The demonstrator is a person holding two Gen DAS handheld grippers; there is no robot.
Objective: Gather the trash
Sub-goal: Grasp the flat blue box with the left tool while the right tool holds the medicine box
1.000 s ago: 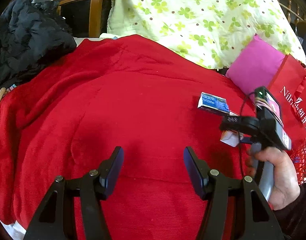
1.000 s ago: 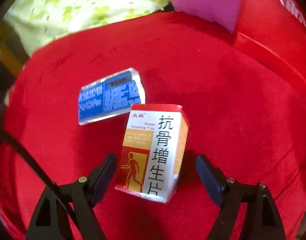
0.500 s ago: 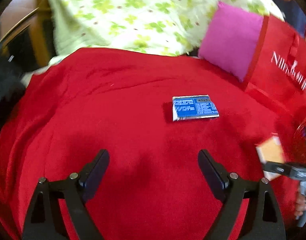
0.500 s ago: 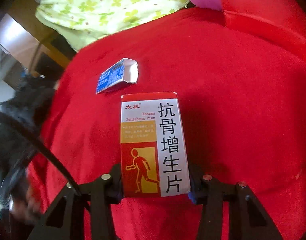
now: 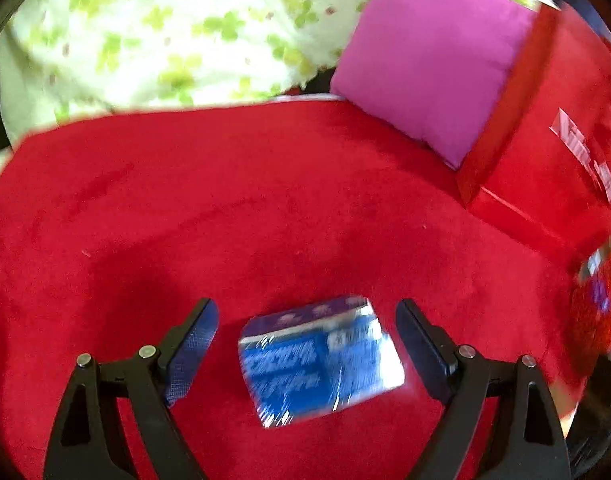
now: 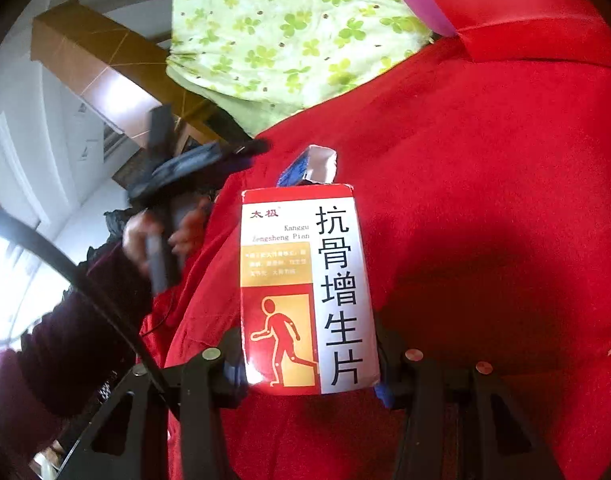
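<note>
A flattened blue and silver carton [image 5: 321, 358] lies on the red blanket [image 5: 265, 200], right between the fingers of my left gripper [image 5: 307, 344]. That gripper stands open and its pads stay clear of the carton on both sides. My right gripper [image 6: 307, 354] is shut on a red, white and orange medicine box [image 6: 305, 288] and holds it up above the blanket. Past the box's top edge the blue carton [image 6: 311, 166] shows again, with the left gripper [image 6: 209, 164] and the hand holding it close by.
A pink cushion [image 5: 429, 56] and a red shopping bag [image 5: 545, 152] sit at the back right of the blanket. A green-flowered quilt [image 5: 177, 32] is heaped behind. A red mesh basket [image 5: 597, 304] shows at the right edge. A wooden frame [image 6: 101, 68] stands far left.
My left gripper opened wider and swept right across the blanket until the blue carton sat between its fingers. My right gripper shut on the medicine box and tilted it up off the blanket.
</note>
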